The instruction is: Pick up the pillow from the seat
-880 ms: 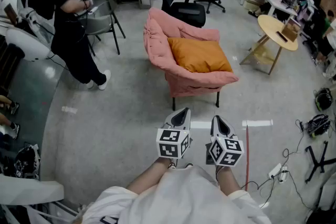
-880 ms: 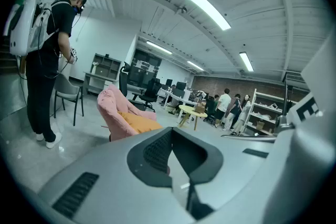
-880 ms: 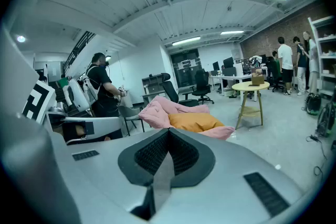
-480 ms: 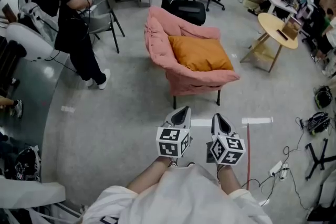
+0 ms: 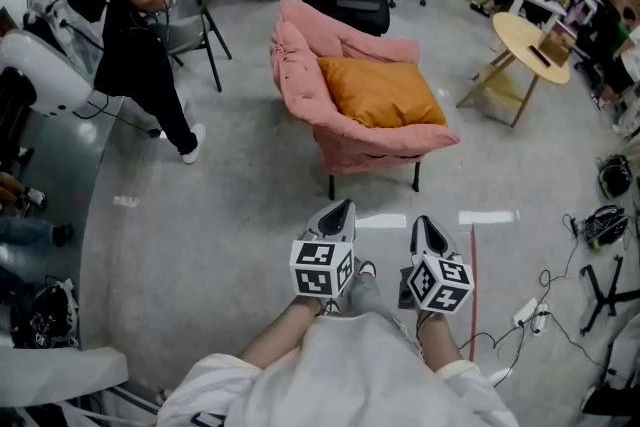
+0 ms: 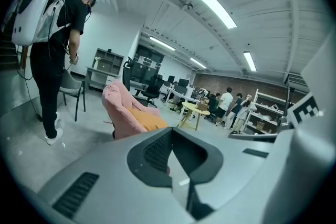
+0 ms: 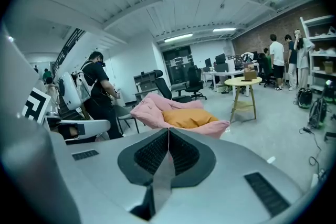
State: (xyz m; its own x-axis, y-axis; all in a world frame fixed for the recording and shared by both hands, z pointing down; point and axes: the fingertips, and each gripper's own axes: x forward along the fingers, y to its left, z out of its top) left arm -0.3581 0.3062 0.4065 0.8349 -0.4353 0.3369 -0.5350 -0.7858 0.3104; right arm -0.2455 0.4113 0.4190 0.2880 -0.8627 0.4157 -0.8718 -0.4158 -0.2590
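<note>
**Head view.** The orange pillow (image 5: 380, 93) lies on the seat of the pink padded chair (image 5: 297, 80), leaning toward its back. The left gripper (image 5: 338, 209) and right gripper (image 5: 426, 223) are held side by side close to the body, well apart from the chair, with bare floor between. No contact has been made, so the approach, the grasp and the lift all remain.

**Left gripper view.** The jaws are pressed together with nothing between them. Chair and pillow stand far ahead.

**Right gripper view.** The jaws are likewise together and empty. The pillow is visible beyond their tips.

**Change from the earlier frames.** The pillow has not moved. A grey-clad leg (image 5: 362, 291) now shows between the grippers, suggesting a step forward. The standing bystander (image 5: 120, 15) has shifted toward the upper left.
</note>
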